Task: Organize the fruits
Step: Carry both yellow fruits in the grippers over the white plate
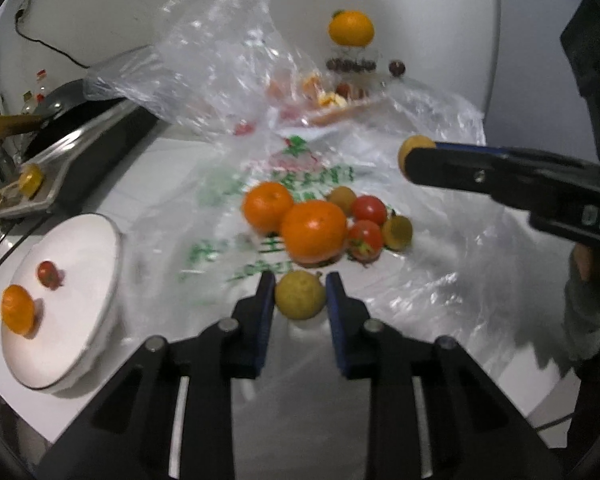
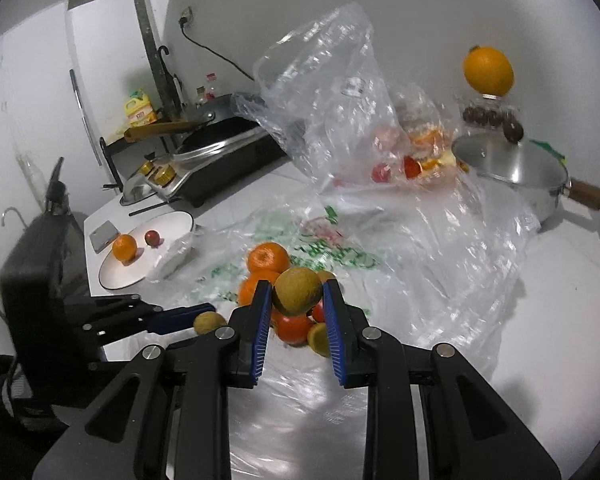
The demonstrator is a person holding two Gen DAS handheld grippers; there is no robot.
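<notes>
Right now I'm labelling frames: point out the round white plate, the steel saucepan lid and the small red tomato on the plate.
round white plate (image 1: 82, 276), left wrist view, bare middle.
steel saucepan lid (image 2: 504, 160), right wrist view, top.
small red tomato (image 1: 47, 274), left wrist view, centre.

steel pot (image 2: 512, 176), black stove (image 2: 228, 152)

In the left wrist view, the fruit behind the upright plastic bag (image 1: 220, 52) in the upper middle of the frame is smeared to orange and red patches; what kind cannot be told. The green print (image 1: 276, 184) on the flat bag is too blurred to read. At the right edge, the right claw's (image 1: 414, 156) arm is cut off. In the right wrist view, the bottles (image 2: 206, 90) in the upper left are too small to identify.
</notes>
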